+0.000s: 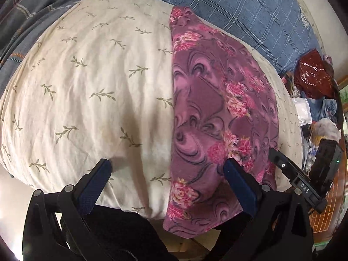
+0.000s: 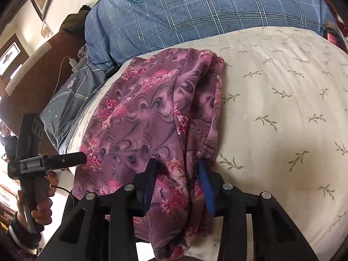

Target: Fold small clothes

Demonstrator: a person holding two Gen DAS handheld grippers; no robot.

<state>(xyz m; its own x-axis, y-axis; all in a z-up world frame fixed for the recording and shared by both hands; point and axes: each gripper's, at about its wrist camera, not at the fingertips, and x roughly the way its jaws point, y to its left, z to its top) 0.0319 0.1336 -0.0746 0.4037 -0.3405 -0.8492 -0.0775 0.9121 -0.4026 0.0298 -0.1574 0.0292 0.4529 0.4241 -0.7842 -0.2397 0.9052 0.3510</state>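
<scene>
A purple garment with pink flowers (image 1: 208,113) lies folded lengthwise on a cream leaf-print cushion (image 1: 87,82). My left gripper (image 1: 167,169) is open over the garment's near left edge, its right finger (image 1: 239,182) resting on the cloth, its left finger (image 1: 95,184) over bare cushion. In the right wrist view the garment (image 2: 139,117) has a bunched fold along its right side. My right gripper (image 2: 178,174) is shut on that fold at the near end, which hangs over the cushion (image 2: 271,108) edge. The left gripper (image 2: 65,158) shows at the left, held by a hand.
A blue plaid pillow (image 2: 195,13) lies behind the cushion, also seen in the left wrist view (image 1: 250,10). Grey bedding (image 1: 26,21) lies to the far left. Bags and clutter (image 1: 313,82) sit on the floor at the right. A dark wooden headboard (image 2: 32,76) stands left.
</scene>
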